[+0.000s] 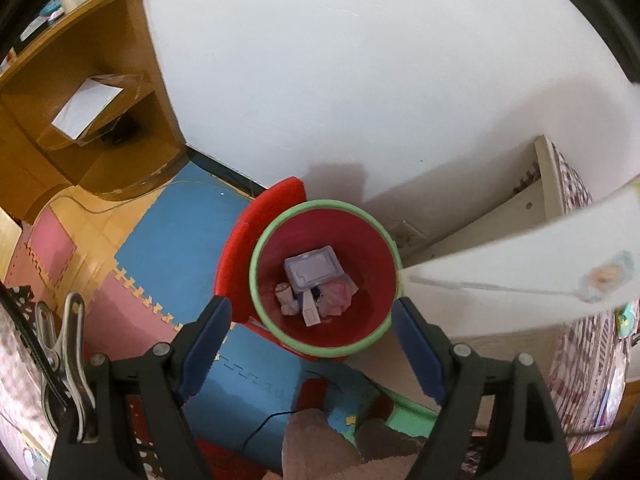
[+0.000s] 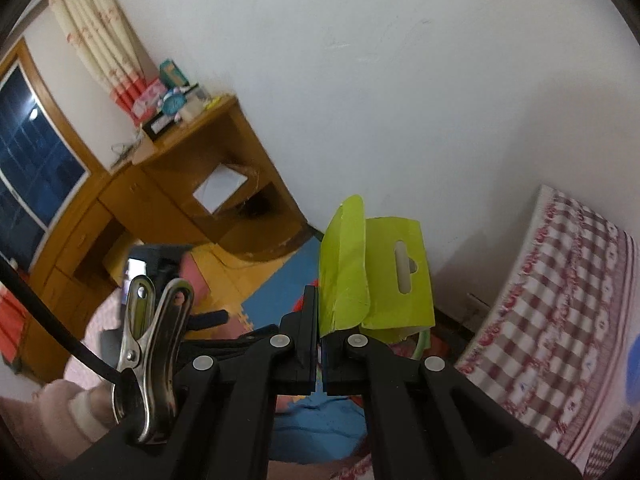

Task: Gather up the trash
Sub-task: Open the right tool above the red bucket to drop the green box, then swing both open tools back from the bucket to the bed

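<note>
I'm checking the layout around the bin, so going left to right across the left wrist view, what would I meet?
Wooden desk → blue floor mat → red bin with green rim → white sheet → checked bedding.

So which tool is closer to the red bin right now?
Left. The left tool hangs open right above the red bin; the right tool, shut on green packaging, shows only the bin's rim.

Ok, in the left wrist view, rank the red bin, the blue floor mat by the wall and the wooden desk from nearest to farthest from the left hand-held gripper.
1. The red bin, straight ahead of the open left hand-held gripper, between its fingers.
2. The blue floor mat, to the left of the bin.
3. The wooden desk, at the upper left against the wall.
</note>
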A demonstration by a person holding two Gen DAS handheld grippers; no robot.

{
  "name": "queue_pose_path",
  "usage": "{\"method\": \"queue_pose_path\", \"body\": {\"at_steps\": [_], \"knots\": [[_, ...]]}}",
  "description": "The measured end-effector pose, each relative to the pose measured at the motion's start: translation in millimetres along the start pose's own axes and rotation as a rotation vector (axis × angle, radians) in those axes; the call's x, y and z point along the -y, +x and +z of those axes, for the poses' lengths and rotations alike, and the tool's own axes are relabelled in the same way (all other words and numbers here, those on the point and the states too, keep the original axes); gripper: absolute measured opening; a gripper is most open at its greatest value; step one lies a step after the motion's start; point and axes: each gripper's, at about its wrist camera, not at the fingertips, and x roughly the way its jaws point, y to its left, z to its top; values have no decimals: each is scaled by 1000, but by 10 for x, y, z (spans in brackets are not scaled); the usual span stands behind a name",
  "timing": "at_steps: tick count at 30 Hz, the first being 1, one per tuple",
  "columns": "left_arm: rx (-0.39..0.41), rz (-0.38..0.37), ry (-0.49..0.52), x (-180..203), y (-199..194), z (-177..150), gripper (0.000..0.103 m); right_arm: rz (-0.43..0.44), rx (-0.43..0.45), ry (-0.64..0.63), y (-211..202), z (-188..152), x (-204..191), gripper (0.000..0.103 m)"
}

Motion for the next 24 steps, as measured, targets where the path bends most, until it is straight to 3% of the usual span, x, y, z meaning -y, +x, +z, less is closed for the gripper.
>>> {"method": "queue_pose_path", "body": {"at_steps": [7,10,14,24], "knots": [[14,12,-23,-130,-98,-64,86,9,-60,0,347,34,-32,2],[17,17,-26,-171,-128,-60,86,11,-60,6,407,47,-46,11],[24,19,-38,-217,-168,-53,86,24,-43,24,383,70,-47,21],[54,-2,-13,-162,-285,37,86,18,6,50,176,43,-32,22]]}}
